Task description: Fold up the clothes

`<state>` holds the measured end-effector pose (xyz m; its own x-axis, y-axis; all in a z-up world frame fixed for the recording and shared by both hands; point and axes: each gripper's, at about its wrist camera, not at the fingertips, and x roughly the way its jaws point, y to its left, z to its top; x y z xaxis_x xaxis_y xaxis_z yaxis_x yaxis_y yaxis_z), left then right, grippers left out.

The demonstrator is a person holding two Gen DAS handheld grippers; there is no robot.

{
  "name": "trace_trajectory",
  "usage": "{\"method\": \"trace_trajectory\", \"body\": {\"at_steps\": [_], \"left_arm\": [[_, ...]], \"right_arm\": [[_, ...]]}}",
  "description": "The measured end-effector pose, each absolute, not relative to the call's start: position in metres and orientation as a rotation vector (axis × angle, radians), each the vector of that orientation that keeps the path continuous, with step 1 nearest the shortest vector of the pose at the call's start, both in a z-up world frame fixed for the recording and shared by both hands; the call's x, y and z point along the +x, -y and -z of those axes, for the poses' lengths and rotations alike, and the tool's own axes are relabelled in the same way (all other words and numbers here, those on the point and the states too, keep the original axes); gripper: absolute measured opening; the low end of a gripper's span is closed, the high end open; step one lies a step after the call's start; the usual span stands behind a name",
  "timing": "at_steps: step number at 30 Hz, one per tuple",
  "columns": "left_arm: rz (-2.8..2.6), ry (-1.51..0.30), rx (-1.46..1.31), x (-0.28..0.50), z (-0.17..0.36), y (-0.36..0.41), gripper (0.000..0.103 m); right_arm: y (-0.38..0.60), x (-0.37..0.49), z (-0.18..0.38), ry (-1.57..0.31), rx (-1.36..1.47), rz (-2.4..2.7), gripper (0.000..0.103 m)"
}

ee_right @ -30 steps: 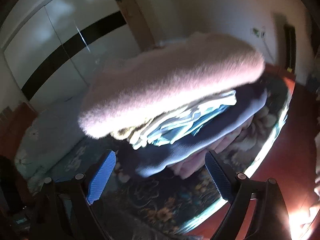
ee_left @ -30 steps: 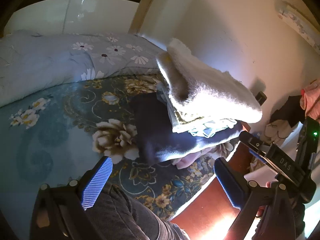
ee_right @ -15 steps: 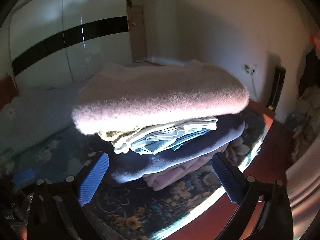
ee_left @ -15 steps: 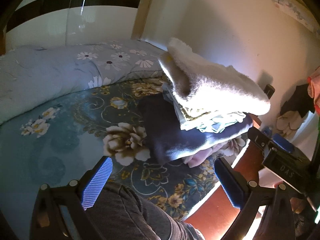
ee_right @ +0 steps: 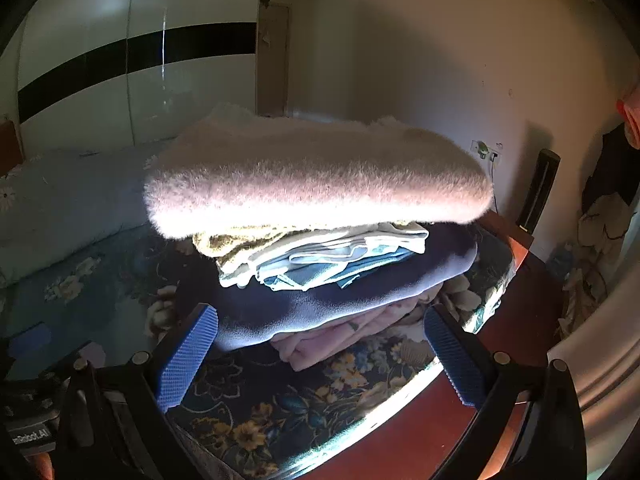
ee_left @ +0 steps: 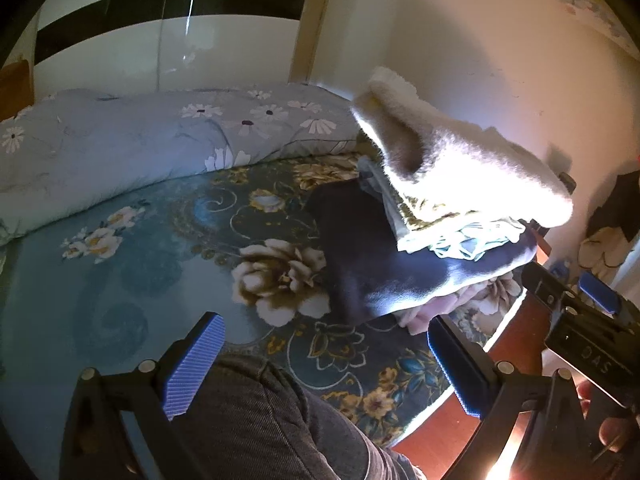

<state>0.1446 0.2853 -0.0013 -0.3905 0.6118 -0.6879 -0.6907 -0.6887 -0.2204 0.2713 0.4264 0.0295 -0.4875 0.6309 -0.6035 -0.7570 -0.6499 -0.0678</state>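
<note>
A stack of folded clothes (ee_left: 440, 216) (ee_right: 320, 240) sits at the bed's corner: a fluffy white sweater (ee_right: 316, 184) on top, cream and light blue pieces under it, a dark navy garment (ee_left: 360, 256) and a pink one at the bottom. My left gripper (ee_left: 324, 364) is open, back from the pile, with a dark grey trouser leg (ee_left: 260, 416) below its fingers. My right gripper (ee_right: 320, 360) is open, facing the pile's near side, nothing between its pads. The right tool's body (ee_left: 580, 328) shows at the left view's right edge.
The bed has a blue floral sheet (ee_left: 132, 272) and a rolled pale blue quilt (ee_left: 120, 152) at the back. A reddish wooden bed frame (ee_right: 420, 432) borders the mattress. A wardrobe with a black stripe (ee_left: 160, 20) and a wall stand behind; clothes hang at the far right (ee_right: 608, 184).
Both views have swung so the pile sits more level and farther off. The right gripper's jaws have spread wider and rolled upright. The pile itself has not moved.
</note>
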Motion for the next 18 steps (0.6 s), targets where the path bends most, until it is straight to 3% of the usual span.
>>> {"method": "trace_trajectory", "body": {"at_steps": [18], "left_arm": [[-2.077,-0.198,-0.992,0.149,0.006,-0.292,0.103]], "right_arm": [[-0.421,0.259,-0.022,-0.274,-0.807,-2.163,0.103]]}}
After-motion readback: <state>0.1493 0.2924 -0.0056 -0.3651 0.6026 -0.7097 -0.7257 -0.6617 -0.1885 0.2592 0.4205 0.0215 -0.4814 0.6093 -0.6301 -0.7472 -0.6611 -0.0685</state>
